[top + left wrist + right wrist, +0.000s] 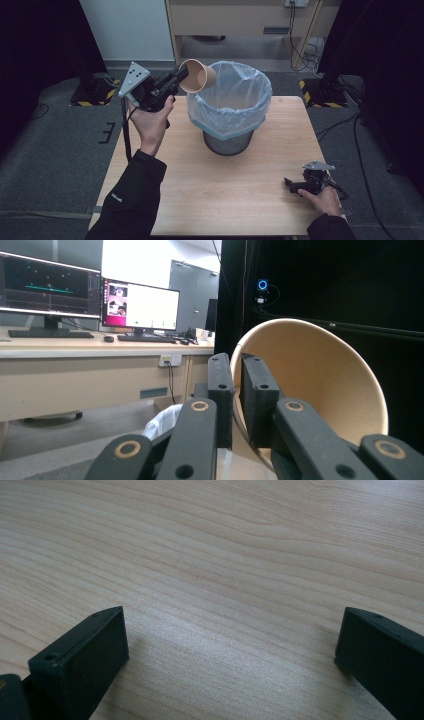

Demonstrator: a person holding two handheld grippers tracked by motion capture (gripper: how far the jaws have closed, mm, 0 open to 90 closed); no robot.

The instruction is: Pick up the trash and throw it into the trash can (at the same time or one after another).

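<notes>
A brown paper cup (198, 75) hangs in the air at the left rim of a mesh bin (228, 141) lined with a pale blue plastic bag (231, 102). My left gripper (183, 76) is shut on the cup's rim, with the cup tipped on its side. In the left gripper view the two jaws pinch the cup's wall (310, 375), its open mouth facing the camera. My right gripper (288, 183) rests low on the wooden table (210, 190) at the front right, open, with bare wood (225, 580) between its jaws.
The bin stands at the middle back of the table. Dark curtains flank the room. A desk with monitors (140, 305) and a keyboard stands beyond the table. Cables lie on the grey floor at the right (360, 150).
</notes>
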